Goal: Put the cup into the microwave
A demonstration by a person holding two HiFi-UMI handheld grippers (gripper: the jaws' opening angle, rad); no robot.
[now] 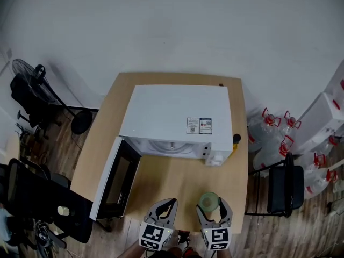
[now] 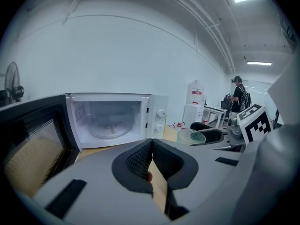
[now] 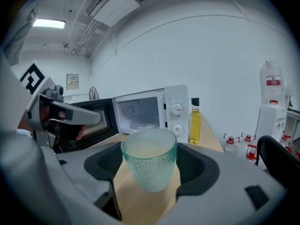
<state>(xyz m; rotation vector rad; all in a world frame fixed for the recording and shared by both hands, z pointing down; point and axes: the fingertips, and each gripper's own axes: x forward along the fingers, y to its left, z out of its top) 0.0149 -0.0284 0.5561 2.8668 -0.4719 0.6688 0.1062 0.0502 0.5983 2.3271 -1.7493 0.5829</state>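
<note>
1. Right gripper view, lower centre: the right gripper point(image 3: 151, 167) clamps the green dimpled glass cup point(image 3: 149, 151), held upright.
2. Left gripper point(image 2: 151, 159): jaws pressed together, nothing between.
3. Bare wooden table point(image 1: 177, 183) separates cup and white microwave point(image 1: 174, 114); its door point(image 1: 115, 179) hangs open, mid-left in the head view.
4. An oil bottle point(image 3: 194, 122) stands right of the microwave.

The head view looks steeply down on the table point(image 1: 177, 184), with the microwave point(image 1: 177, 117) at frame centre and the left gripper point(image 1: 165, 204) and right gripper point(image 1: 213, 207) at the bottom edge. Each gripper view sits low and close, looking level along its jaws at the microwave's open front (the shared ground). The left one also catches the cup point(image 2: 191, 136) at right centre.
</note>
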